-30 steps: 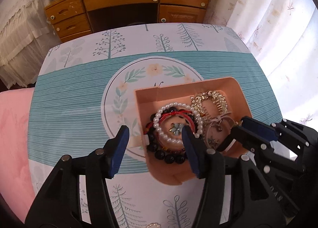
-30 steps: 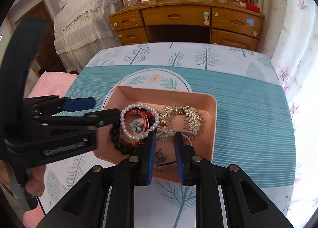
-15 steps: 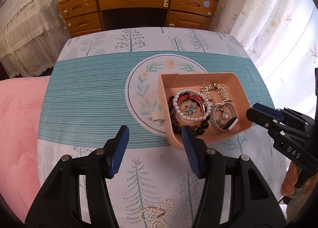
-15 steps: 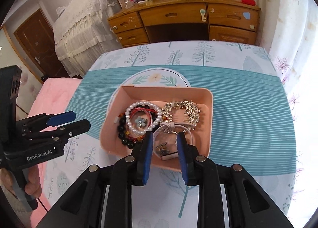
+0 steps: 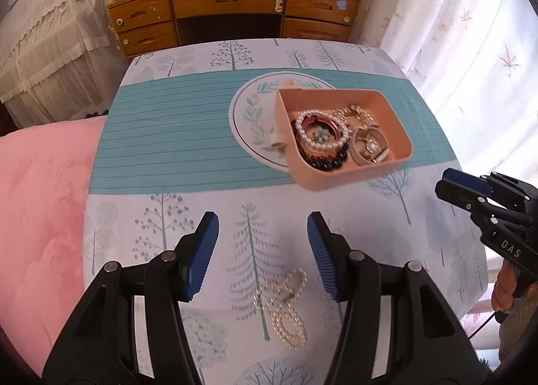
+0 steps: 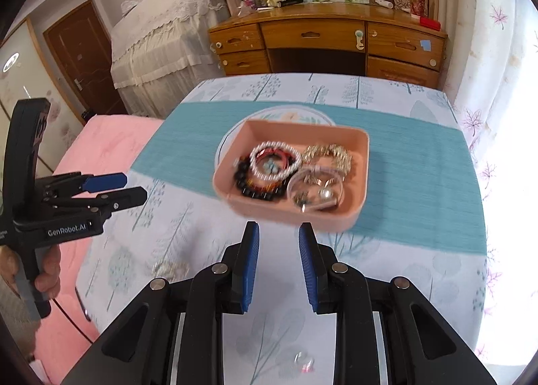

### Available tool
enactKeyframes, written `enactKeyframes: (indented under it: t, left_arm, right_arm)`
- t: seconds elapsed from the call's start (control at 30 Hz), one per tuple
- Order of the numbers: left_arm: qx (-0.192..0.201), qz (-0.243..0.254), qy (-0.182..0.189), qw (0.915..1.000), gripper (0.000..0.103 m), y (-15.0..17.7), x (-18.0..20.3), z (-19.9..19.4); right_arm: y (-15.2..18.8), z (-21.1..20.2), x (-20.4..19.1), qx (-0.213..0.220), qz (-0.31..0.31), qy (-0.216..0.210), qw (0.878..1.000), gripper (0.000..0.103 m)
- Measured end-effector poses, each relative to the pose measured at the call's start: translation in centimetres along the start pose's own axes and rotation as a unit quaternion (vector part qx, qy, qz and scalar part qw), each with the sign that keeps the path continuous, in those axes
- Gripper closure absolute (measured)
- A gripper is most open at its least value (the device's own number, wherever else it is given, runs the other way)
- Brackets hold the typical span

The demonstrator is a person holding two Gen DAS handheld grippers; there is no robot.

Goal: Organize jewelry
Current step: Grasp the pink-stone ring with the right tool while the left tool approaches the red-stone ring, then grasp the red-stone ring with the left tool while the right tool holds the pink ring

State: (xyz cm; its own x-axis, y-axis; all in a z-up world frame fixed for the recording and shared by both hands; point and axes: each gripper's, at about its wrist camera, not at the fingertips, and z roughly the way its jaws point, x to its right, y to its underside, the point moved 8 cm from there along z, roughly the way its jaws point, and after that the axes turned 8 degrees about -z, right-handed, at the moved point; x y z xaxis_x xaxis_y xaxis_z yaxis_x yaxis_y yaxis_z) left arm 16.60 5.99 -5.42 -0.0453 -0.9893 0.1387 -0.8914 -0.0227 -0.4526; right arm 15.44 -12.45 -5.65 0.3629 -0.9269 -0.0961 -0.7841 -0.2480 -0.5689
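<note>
Both claws hang released above one table: left gripper over one loose pearl necklace, right gripper near one pink tray holding one pearl bracelet and one black-bead bracelet.

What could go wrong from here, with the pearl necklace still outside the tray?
The pearl necklace lies tangled near the table's front edge; the open left gripper might catch one loop and drag it off. The pink tray is already piled with bracelets, so it may spill over.
</note>
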Motion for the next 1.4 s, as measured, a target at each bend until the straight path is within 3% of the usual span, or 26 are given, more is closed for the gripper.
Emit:
enactKeyframes:
  t: [0.4, 0.5, 0.63, 0.73, 0.9, 1.0, 1.17, 1.4]
  left_arm:
    - [-0.035, 0.045, 0.060, 0.9966, 0.051, 10.3, 7.4, -0.5]
    - [-0.076, 0.036, 0.074, 0.9937, 0.051, 12.9, 8.6, 0.2]
    - [-0.096, 0.033, 0.075, 0.9920, 0.051, 15.7, 9.6, 0.7]
    - [-0.136, -0.006, 0.087, 0.9869, 0.051, 17.4, 9.6, 1.4]
    - [-0.152, -0.052, 0.085, 0.9833, 0.051, 18.2, 9.1, 2.2]
    - [-0.167, -0.099, 0.091, 0.9768, 0.052, 18.5, 8.5, 2.8]
    - [-0.166, -0.119, 0.090, 0.9748, 0.062, 18.5, 8.8, 3.5]
    - [-0.157, -0.116, 0.068, 0.9785, 0.076, 17.8, 9.8, 4.4]
  right_arm:
    - [9.9, -2.0, -1.1, -0.031, -0.021, 0.018, 0.999, 0.078]
    - [12.2, -1.8, -0.5, -0.041, -0.015, 0.015, 0.999, 0.078]
    - [15.0, -1.5, 0.0, -0.046, -0.030, 0.021, 0.998, 0.078]
    - [16.7, -1.1, -0.1, -0.047, -0.040, 0.018, 0.998, 0.078]
    - [17.9, -0.1, -0.3, -0.046, -0.069, 0.021, 0.996, 0.078]
    - [18.0, 0.7, -0.1, -0.048, -0.070, 0.024, 0.996, 0.079]
    - [17.6, 1.3, -0.3, -0.031, -0.088, 0.026, 0.995, 0.079]
    - [17.0, 2.0, -0.6, -0.024, -0.117, 0.049, 0.992, 0.093]
